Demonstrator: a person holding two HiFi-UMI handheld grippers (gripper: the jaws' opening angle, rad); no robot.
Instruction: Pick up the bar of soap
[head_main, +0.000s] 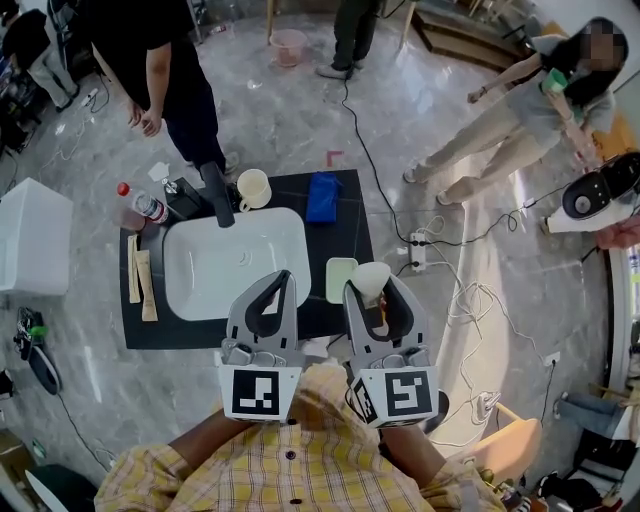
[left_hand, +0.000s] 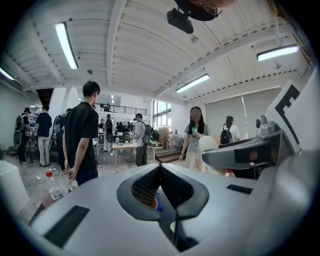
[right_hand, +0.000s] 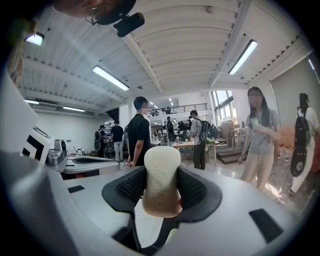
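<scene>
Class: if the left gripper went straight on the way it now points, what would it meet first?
Probably the blue cloth past the sink. The left gripper, jaws closed, aims across the basin's right side towards it. Its height is unclear, so it might pass over.

Right gripper (right_hand: 161, 192) with its jaws clamped on an upright cream bar of soap (right_hand: 161, 181); people (right_hand: 138, 132) stand in the hall behind.

The bar of soap (right_hand: 161, 172) held in the jaws of the right gripper (right_hand: 162, 184) bears embossed lettering along its length, too faint to read.
</scene>
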